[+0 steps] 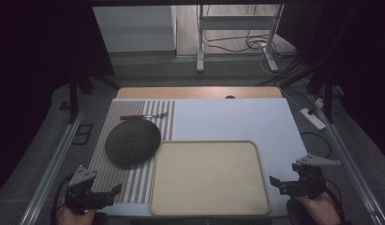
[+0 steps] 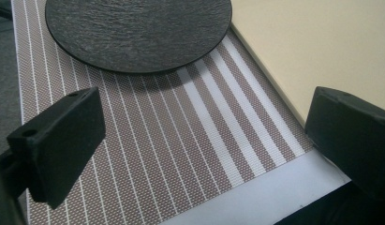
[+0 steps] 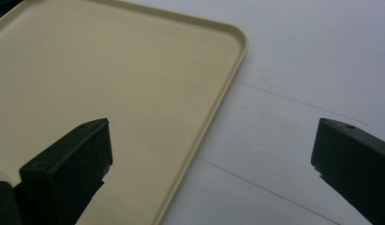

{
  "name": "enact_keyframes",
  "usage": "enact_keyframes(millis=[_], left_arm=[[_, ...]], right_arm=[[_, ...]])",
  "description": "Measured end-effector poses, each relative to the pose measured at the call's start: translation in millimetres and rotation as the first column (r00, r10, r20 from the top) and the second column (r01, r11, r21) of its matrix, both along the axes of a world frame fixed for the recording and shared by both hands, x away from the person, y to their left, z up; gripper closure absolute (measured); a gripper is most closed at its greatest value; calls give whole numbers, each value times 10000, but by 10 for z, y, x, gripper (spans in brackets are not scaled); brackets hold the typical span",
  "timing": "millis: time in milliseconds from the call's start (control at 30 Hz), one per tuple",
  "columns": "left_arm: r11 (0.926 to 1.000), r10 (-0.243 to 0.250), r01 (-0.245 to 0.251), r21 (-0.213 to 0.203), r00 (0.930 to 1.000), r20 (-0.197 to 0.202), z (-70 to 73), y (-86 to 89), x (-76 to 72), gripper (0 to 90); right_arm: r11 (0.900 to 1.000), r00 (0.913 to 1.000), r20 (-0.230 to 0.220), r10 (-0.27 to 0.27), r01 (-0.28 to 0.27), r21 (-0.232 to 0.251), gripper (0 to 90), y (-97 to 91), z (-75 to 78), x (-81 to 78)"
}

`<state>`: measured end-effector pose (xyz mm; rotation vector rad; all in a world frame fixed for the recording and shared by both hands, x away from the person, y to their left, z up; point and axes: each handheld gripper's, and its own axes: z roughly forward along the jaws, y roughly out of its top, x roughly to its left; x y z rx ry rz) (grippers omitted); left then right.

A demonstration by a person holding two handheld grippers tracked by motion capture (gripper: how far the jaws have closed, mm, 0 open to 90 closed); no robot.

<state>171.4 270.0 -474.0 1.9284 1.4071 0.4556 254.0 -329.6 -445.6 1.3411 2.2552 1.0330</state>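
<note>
The dark slate plate (image 1: 133, 142) lies on the striped placemat (image 1: 134, 185) at the left of the tabletop (image 1: 227, 119), ahead of the left claw (image 1: 119, 189) and apart from it; its right edge reaches just over the rim of the beige tray (image 1: 209, 206). The tray lies flat at the near middle, between the two claws, with the right claw (image 1: 273, 180) near its right rim but not touching.

The left claw hovers over the near left corner of the placemat, jaws spread as wide as they go, nothing between them and nothing touched. The right claw hangs past the tabletop's right edge, jaws likewise spread wide (only bare surface shows in the gap), holding nothing.

The left gripper view brings the plate (image 2: 138, 33) close, showing its rough, grained stone face and the shadow it casts on the placemat (image 2: 181, 154), with the tray (image 2: 321, 51) at the right. The right gripper view shows the tray's (image 3: 227, 93) raised, rounded corner rim and faint lines across the white tabletop (image 3: 298, 70). From the high view alone comes a fork (image 1: 144, 116) with a reddish-brown handle, lying on the placemat beyond the plate and clear of it
</note>
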Motion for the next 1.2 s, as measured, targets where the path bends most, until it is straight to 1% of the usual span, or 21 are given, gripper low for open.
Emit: enact_keyframes(millis=[233,333,533,900,1000,1133,1200], left_arm=[[9997,-20,18,-236,10000,-81,-6,26,9,0],[9997,-22,20,-250,9999,-102,-6,27,11,0],[9996,-43,36,-298,9997,-237,-11,32,25,0],[9994,-74,62,-355,9994,-329,-16,37,36,0],[9992,-108,95,-388,9994,-330,-14,39,37,0],[9989,-291,277,-380,9989,-370,-12,31,45,0],[9983,-348,336,-471,9991,-255,-6,36,43,0]], right_arm=[[9999,9999,-49,132,-132,94,0,-4,0,4],[9998,9998,-80,172,-171,104,0,-6,-1,6],[9994,9997,-153,199,-195,285,0,-21,-2,11],[9992,9995,-174,267,-262,305,0,-21,-3,12],[9991,9995,-177,275,-269,314,0,-21,-2,11],[9991,9995,-184,270,-264,329,0,-22,-2,12],[9991,9995,-167,279,-274,323,0,-21,-1,10]])
